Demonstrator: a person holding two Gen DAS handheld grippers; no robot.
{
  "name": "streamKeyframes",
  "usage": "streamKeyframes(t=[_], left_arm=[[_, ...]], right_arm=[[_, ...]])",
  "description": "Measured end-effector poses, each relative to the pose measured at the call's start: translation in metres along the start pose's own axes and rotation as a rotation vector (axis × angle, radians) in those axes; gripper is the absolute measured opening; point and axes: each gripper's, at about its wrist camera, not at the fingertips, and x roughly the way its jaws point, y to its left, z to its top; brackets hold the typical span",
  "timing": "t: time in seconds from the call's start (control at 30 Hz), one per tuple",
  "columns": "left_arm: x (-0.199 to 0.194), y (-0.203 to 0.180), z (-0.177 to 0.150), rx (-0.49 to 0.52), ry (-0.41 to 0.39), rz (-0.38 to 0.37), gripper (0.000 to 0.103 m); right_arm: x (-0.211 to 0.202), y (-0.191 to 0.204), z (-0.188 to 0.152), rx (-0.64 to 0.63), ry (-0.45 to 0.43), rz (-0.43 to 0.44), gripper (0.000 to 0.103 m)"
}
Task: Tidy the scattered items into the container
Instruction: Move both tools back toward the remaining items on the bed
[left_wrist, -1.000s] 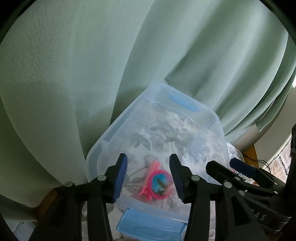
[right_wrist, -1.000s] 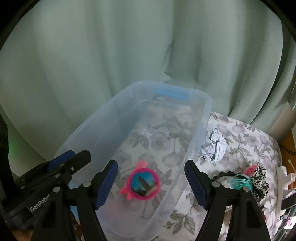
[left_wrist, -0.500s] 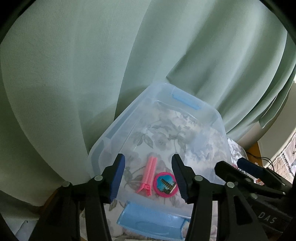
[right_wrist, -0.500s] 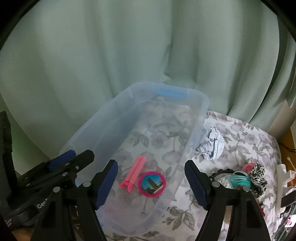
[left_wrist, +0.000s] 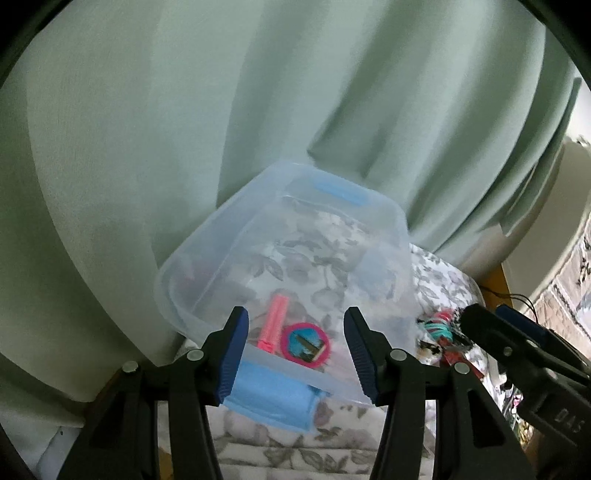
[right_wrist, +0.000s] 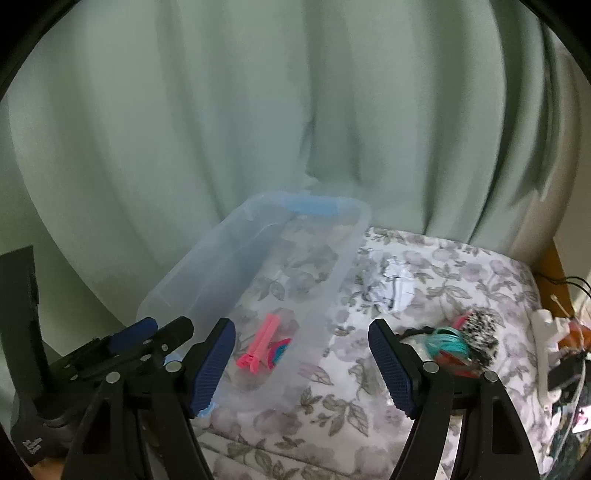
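Observation:
A clear plastic container with blue handles stands on a floral cloth. Inside lie a pink clip and a round pink-rimmed item; both also show in the right wrist view, the clip beside the round item. My left gripper is open and empty, just before the container's near rim. My right gripper is open and empty, over the container's right wall. To its right lie crumpled paper, teal hair ties and a spotted scrunchie.
A pale green curtain hangs close behind the container. A white object and cables lie at the table's far right edge, by wooden trim. The right gripper's body shows in the left wrist view.
Both grippers have drawn back from the container and the right one has swung right. The pink clip and round item, together a second ago, now lie apart on the container floor.

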Motion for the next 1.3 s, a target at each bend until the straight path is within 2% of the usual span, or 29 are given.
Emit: streamKeyframes(t=[0.23,0.43,0.57,0.73,0.9,1.1,1.3], left_arm=[[-0.022,-0.039,-0.014,0.075,-0.009,-0.048,0.055],[-0.038,-0.091,-0.036,0.218,0.006,-0.169,0.055],[-0.033,-0.124,-0.062,0.296,0.075,-0.231,0.055],[-0.012,-0.164,-0.095,0.395,0.191,-0.264,0.055],[0.023,-0.187,-0.114,0.439,0.313,-0.218,0.055],[0.065,-0.198,-0.124,0.355,0.428,-0.151,0.055],[0.089,-0.22,-0.14,0.365,0.483,-0.101,0.055]], right_arm=[[-0.033,-0.039,-0.021,0.083,-0.019,-0.038,0.078],[-0.063,-0.088,-0.044,0.207,-0.056,-0.091,0.078],[-0.085,-0.123,-0.064,0.279,-0.077,-0.156,0.078],[-0.106,-0.166,-0.088,0.379,-0.081,-0.228,0.078],[-0.118,-0.198,-0.107,0.454,-0.079,-0.264,0.078],[-0.117,-0.219,-0.124,0.496,-0.071,-0.255,0.078],[-0.103,-0.234,-0.136,0.513,-0.033,-0.238,0.078]])
